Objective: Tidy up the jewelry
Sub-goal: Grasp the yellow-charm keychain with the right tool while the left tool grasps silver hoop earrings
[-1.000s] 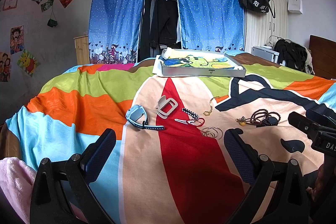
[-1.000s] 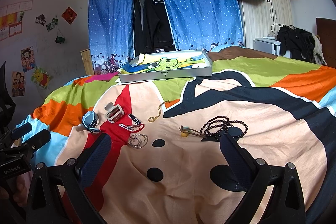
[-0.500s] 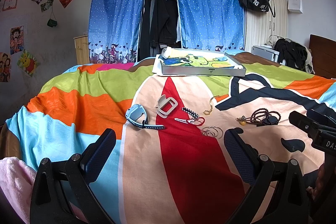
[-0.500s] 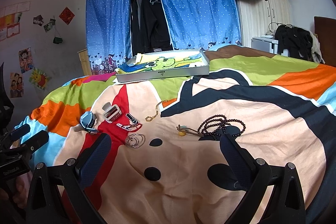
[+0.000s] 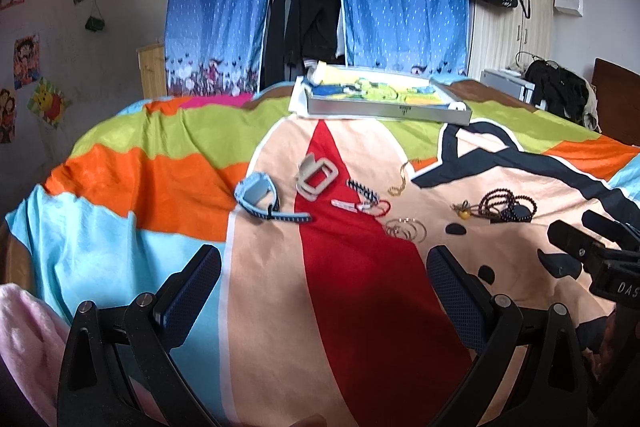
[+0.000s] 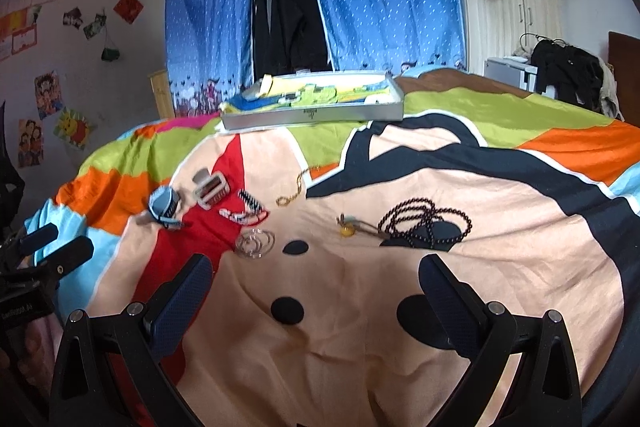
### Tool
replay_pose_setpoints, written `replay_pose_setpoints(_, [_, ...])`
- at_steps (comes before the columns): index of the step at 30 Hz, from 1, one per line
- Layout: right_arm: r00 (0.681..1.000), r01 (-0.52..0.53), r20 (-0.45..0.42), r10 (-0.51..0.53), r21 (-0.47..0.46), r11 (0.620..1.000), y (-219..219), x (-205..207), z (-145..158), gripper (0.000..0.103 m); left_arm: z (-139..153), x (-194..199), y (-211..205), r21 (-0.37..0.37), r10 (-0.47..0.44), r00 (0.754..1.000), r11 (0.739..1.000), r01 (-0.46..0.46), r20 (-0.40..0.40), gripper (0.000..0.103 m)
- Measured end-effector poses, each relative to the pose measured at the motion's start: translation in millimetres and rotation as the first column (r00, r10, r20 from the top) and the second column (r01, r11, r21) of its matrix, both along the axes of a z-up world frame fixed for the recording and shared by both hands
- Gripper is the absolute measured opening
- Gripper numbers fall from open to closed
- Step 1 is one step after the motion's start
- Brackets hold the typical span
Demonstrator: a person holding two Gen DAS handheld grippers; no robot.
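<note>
Jewelry (image 5: 362,201) on striped bedspread (image 5: 160,183)

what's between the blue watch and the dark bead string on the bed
In the right wrist view, between the watch and the beads lie a hair clip, a comb, hoops and a gold chain.

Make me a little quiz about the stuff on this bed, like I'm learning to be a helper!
1. True or false: the right gripper is squeezing the dark bead necklace.
2. Which item lies furthest left on the bedspread? A) blue watch B) gold chain C) silver hoops
3. Fill in: the grey tray sits at the ___ end of the bed from the grippers.

Key:
1. False. Both it and the left gripper are open and hold nothing.
2. A
3. far
</note>
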State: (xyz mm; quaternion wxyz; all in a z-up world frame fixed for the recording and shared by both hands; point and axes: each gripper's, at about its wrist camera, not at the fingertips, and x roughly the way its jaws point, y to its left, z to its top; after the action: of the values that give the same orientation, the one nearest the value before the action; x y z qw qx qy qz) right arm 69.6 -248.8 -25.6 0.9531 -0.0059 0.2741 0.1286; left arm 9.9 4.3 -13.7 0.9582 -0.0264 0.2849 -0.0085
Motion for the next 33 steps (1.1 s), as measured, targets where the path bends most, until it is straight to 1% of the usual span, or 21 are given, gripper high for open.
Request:
replay_pose_setpoints(4, [0.999, -0.021, -0.046, 0.019, -0.032, 0.999, -1, 6, -7, 0.103, -6, 9, 2, -0.026, -0.015, 0.997, 1.0, 0.013, -0.075, 0.101])
replay_pose_setpoints(7, [0.996, -0.038, -0.082, 0.033, -0.057, 0.998, -3, 12, -12, 0.103, -8, 19, 2, -0.058, -0.045, 0.991, 0.998, 0.037, -0.13, 0.101])
replay_pose_setpoints(14, [0.984, -0.082, -0.161, 0.069, -0.073, 0.994, -27, 41, -17, 0.103, -13, 56, -6, -0.096, -0.146, 0.964, 0.987, 0.128, -0.22, 0.101])
replay_pose_setpoints(21, [0.966, -0.133, -0.233, 0.114, -0.067, 0.989, -40, 84, -28, 0.103, -24, 107, -10, -0.143, -0.24, 0.933, 0.968, 0.207, -0.269, 0.1])
replay_pose_setpoints(25, [0.955, -0.161, -0.26, 0.142, -0.053, 0.986, -40, 109, -31, 0.103, -30, 132, -14, -0.17, -0.293, 0.914, 0.952, 0.253, -0.28, 0.1])
replay_pose_setpoints(27, [0.95, -0.173, -0.269, 0.158, -0.035, 0.984, -39, 122, -32, 0.098, -35, 145, -16, -0.179, -0.328, 0.903, 0.941, 0.287, -0.277, 0.097])
replay_pose_setpoints(29, [0.947, -0.186, -0.271, 0.173, -0.024, 0.982, -36, 131, -33, 0.096, -41, 154, -18, -0.2, -0.36, 0.891, 0.928, 0.313, -0.278, 0.086])
replay_pose_setpoints(30, [0.947, -0.19, -0.27, 0.177, -0.024, 0.981, -34, 136, -33, 0.093, -45, 158, -20, -0.209, -0.371, 0.886, 0.923, 0.321, -0.277, 0.083])
replay_pose_setpoints(31, [0.944, -0.198, -0.272, 0.185, -0.022, 0.98, -32, 142, -35, 0.09, -49, 161, -21, -0.218, -0.379, 0.882, 0.92, 0.325, -0.281, 0.076])
replay_pose_setpoints(32, [0.942, -0.206, -0.277, 0.192, -0.022, 0.978, -30, 146, -36, 0.084, -53, 164, -22, -0.23, -0.388, 0.875, 0.915, 0.33, -0.288, 0.068])
replay_pose_setpoints(33, [0.938, -0.213, -0.283, 0.198, -0.023, 0.977, -27, 150, -38, 0.077, -55, 168, -24, -0.24, -0.395, 0.869, 0.912, 0.333, -0.297, 0.065])
